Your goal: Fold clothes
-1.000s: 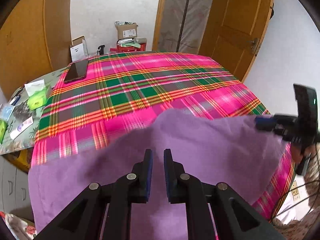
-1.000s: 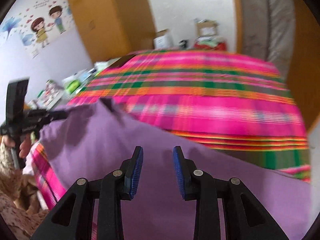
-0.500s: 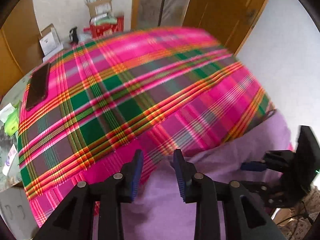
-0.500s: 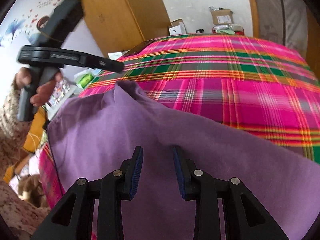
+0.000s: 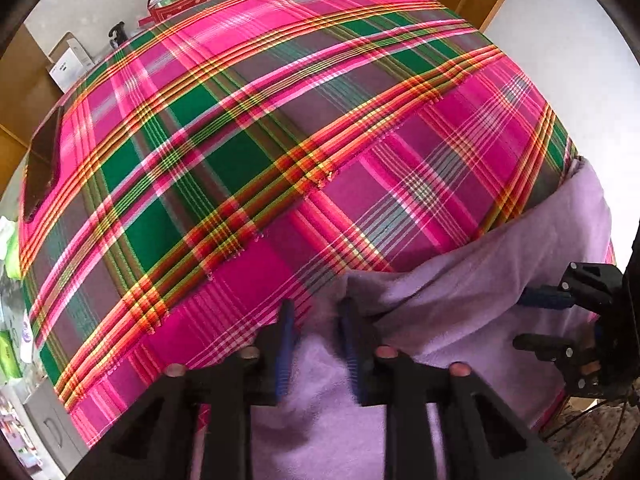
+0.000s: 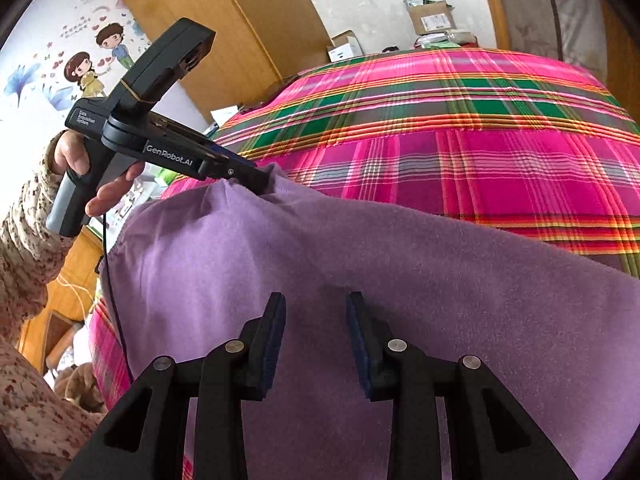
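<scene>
A purple fleece garment (image 6: pixel 400 280) lies on the near part of a pink and green plaid cloth (image 6: pixel 460 128); it also shows in the left wrist view (image 5: pixel 500 280). My left gripper (image 5: pixel 316 312) is open, its fingers either side of a raised purple edge; in the right wrist view it (image 6: pixel 256 178) touches the garment's far left corner. My right gripper (image 6: pixel 316 312) is open just above the middle of the garment. It shows at the right edge of the left wrist view (image 5: pixel 548 320), open over the garment.
A dark phone (image 5: pixel 42 168) lies at the plaid cloth's left edge. Cardboard boxes (image 6: pixel 430 16) and small items stand at the far end against the wall. Wooden cabinets (image 6: pixel 224 40) and a door flank the surface.
My left gripper opened, tilted down and moved forward to the garment's far edge. My right gripper stayed open over the garment while the garment settled flatter.
</scene>
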`<state>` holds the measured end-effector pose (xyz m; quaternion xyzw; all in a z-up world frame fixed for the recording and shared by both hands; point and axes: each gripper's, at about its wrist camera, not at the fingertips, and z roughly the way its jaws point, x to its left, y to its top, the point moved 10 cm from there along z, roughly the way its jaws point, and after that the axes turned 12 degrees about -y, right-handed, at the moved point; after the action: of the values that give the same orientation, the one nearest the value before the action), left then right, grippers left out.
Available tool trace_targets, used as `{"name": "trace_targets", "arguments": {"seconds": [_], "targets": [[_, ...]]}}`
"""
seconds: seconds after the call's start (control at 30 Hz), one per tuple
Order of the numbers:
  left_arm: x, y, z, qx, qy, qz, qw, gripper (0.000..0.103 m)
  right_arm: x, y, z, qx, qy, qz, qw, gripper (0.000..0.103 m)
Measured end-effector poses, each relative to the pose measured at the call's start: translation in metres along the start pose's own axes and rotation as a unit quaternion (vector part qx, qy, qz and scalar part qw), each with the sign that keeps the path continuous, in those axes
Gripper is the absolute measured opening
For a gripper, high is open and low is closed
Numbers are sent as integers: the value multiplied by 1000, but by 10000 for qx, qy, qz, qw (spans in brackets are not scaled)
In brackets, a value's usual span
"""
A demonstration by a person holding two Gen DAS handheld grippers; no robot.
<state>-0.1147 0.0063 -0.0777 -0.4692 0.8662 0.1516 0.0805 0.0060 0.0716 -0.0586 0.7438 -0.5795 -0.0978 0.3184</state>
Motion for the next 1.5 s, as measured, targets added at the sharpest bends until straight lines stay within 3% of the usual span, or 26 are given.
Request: {"name": "trace_targets", "arguments": {"seconds": [0.07, 0.2, 0.37, 0.53, 0.7, 0.87, 1.03, 1.2, 1.3, 1.5], "targets": [[1, 1, -3, -82, 14, -31, 10000, 10, 0, -1, 0, -2, 12, 17, 10000, 33], [8, 5, -11, -358, -230, -327, 9986, 9, -2, -1, 2, 11, 48, 81, 10000, 33], [19, 3, 0, -320, -462, -584, 9967, 9, -3, -2, 0, 11, 77, 129, 9999, 33], [20, 2, -7, -538, -745, -771, 9928, 9, -1, 1, -2, 24, -27, 74, 10000, 33], [31, 5, -22, -926, -1013, -894, 9865, 15, 6, 24, -21, -389, -257, -538, 9975, 33], [41, -1, -48, -1333, -1087, -947, 9805, 18, 14, 46, -11, -473, -481, -1037, 9923, 33], [50, -22, -43, -1164, -1029, -1009, 9827, 19, 23, 70, 13, -471, -453, -1369, 9884, 27], [53, -38, -31, -998, -918, -1018, 9855, 20, 39, 73, 47, -75, -137, -1781, 9839, 17], [53, -39, -28, -975, -915, -1004, 9859, 20, 58, 66, 55, 112, 214, -2134, 9767, 17], [49, -37, -32, -1057, -907, -914, 9860, 20, 63, 63, 69, 391, 258, -2373, 9703, 21]]}}
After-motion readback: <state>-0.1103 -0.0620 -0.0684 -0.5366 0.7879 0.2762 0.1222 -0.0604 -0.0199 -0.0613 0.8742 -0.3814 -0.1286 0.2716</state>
